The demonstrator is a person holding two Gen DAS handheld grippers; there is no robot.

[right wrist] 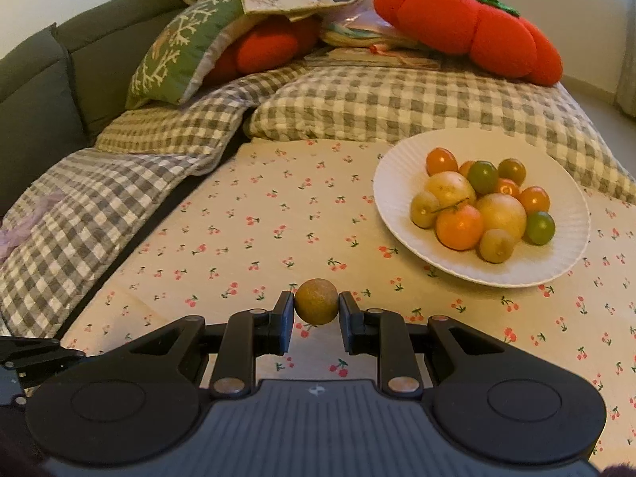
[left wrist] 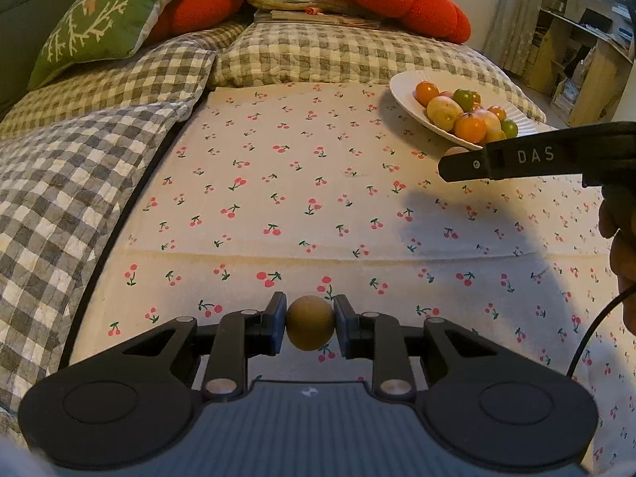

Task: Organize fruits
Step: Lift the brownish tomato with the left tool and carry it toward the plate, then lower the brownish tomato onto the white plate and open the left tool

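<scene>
My left gripper [left wrist: 310, 324] is shut on a small brown round fruit [left wrist: 310, 322] above the cherry-print cloth [left wrist: 302, 183]. My right gripper [right wrist: 317, 308] is shut on a small yellow-brown round fruit [right wrist: 317, 307], left of and nearer than the white plate [right wrist: 401, 167]. The plate holds several orange, yellow and green fruits [right wrist: 483, 206]. In the left wrist view the plate [left wrist: 401, 91] is at the far right, and the right gripper's black body [left wrist: 536, 157] reaches in from the right just in front of it.
Grey checked quilts [right wrist: 119, 183] lie to the left and behind the cloth. A green cushion [right wrist: 179, 55] and red tomato-shaped cushions [right wrist: 469, 28] sit at the back. A dark sofa [right wrist: 35, 91] is far left. Shelves [left wrist: 588, 59] stand at far right.
</scene>
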